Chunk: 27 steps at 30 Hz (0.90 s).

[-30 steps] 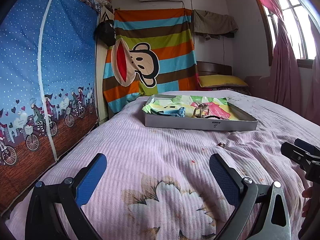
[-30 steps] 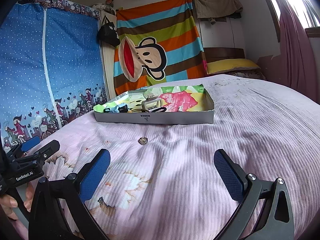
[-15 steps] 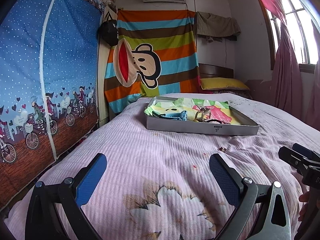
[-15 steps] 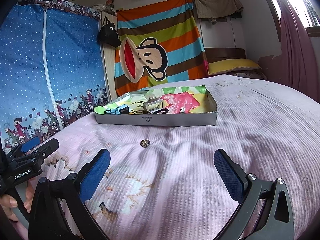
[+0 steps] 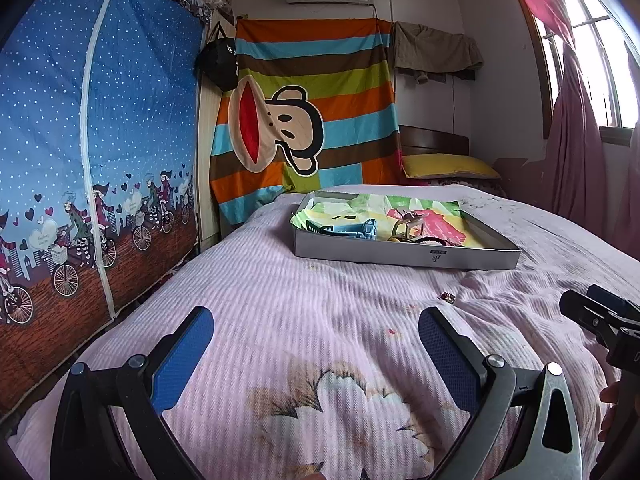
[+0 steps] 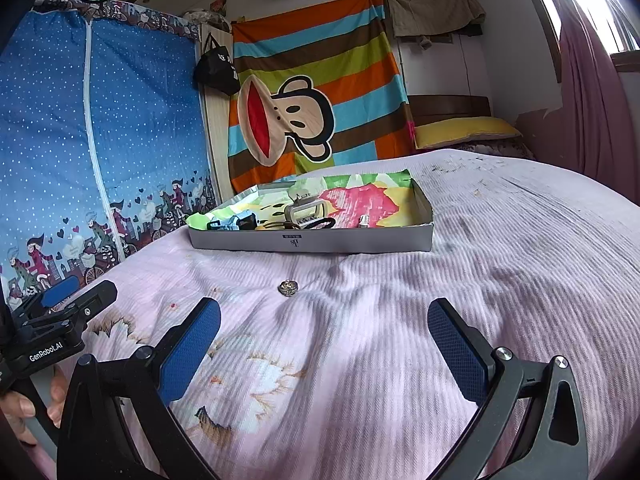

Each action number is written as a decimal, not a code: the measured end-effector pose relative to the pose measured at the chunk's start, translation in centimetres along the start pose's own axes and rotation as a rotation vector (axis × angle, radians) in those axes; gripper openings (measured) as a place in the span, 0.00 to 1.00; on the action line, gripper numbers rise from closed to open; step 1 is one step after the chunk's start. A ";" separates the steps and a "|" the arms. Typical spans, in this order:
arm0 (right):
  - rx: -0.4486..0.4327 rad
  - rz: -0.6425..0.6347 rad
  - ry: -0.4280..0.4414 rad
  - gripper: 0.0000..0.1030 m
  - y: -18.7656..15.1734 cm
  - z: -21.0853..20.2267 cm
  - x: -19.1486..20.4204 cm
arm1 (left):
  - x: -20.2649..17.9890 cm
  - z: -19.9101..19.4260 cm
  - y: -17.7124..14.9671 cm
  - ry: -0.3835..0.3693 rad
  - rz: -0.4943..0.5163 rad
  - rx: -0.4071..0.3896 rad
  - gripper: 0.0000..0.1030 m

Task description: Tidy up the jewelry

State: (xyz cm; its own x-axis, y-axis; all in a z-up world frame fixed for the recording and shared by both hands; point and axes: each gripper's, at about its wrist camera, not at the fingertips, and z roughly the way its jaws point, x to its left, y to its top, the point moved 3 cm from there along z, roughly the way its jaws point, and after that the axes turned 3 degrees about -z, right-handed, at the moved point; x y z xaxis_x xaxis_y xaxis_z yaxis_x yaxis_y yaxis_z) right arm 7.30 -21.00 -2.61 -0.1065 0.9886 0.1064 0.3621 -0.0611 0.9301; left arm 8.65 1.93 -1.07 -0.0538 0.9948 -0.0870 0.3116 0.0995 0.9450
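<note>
Ribbed pink bedspread (image 6: 400, 340), soft and rumpled with a faded flower print, covers the whole bed. On it sits a shallow grey cardboard tray (image 6: 312, 242), rectangular, lined with a crinkled sheet of bright green, yellow and pink paper (image 6: 360, 200). Inside the tray lie a blue plastic hair clip (image 5: 352, 230), a squarish metal-looking buckle (image 6: 306, 212) and a dark hair band (image 6: 324, 224), bunched near the front wall.

One small round ornament (image 6: 288, 288), metallic and knobbly, perhaps a ring or brooch, lies alone on the bedspread, just in front of the tray and apart from it. In the left wrist view the same piece (image 5: 448, 297) shows as a tiny glinting speck.

The right gripper (image 6: 324, 348) hovers low above the bedspread, its black arms spread wide, the blue dimpled pads (image 6: 190, 356) far apart and holding nothing; the ornament lies ahead of it, between the two fingers' lines but untouched. The left gripper (image 5: 316, 354) is likewise wide agape and empty, its textured blue pads (image 5: 182, 360) clear of the fabric.

A striped cloth with a cartoon monkey (image 5: 276, 124) hangs on the far wall.
</note>
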 end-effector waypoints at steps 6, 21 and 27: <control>-0.001 0.000 0.001 0.99 0.0 0.0 0.0 | 0.0 0.0 0.0 0.000 0.001 -0.001 1.00; -0.004 -0.005 0.006 0.99 0.1 0.1 0.1 | 0.0 0.0 0.0 0.000 0.001 0.003 1.00; -0.003 -0.004 0.005 0.99 0.1 0.0 0.1 | 0.0 0.0 0.0 0.000 0.001 0.003 1.00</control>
State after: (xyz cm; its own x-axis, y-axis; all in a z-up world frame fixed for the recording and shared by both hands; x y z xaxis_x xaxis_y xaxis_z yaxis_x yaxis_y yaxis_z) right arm 7.35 -20.88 -2.51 -0.1132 0.9881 0.1043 0.3586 -0.0572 0.9317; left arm 8.66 1.91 -1.13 -0.0541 0.9948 -0.0864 0.3148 0.0991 0.9440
